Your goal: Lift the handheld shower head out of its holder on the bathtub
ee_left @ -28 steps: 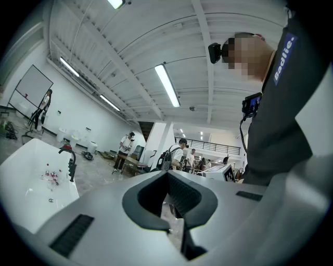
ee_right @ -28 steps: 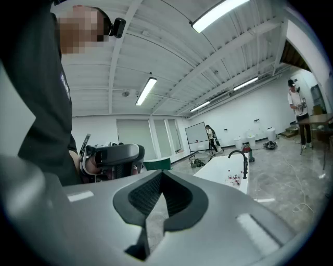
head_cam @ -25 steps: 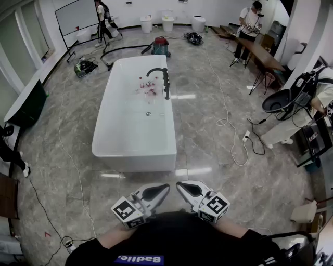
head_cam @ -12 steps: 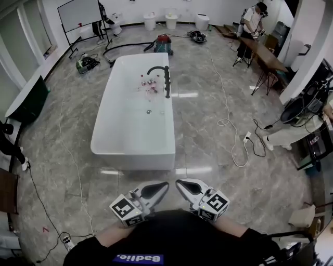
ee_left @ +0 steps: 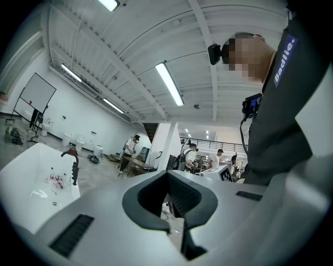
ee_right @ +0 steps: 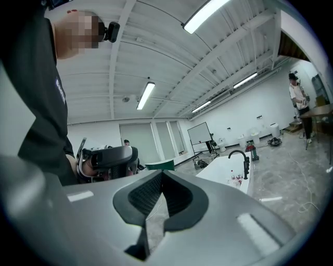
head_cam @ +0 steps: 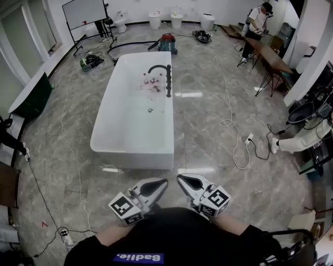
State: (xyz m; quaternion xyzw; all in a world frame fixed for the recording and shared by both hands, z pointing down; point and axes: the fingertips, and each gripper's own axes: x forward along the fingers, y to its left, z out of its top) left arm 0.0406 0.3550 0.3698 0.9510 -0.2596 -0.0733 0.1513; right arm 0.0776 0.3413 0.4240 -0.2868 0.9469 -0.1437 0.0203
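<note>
White tub (head_cam: 106, 148) sat as far off as a second before, so the approach had hardly begun; the shower head (head_cam: 168, 86) stood in its holder on the tub's right rim, far end; left gripper (head_cam: 163, 183) and right gripper (head_cam: 181, 181), jaws together and empty, were well short; small red bits (head_cam: 148, 83) lay inside the tub.

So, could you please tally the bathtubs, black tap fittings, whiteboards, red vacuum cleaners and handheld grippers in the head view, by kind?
Bathtub: 1
Black tap fitting: 1
Whiteboard: 1
Red vacuum cleaner: 1
Grippers: 2, left gripper and right gripper
Total: 6
</note>
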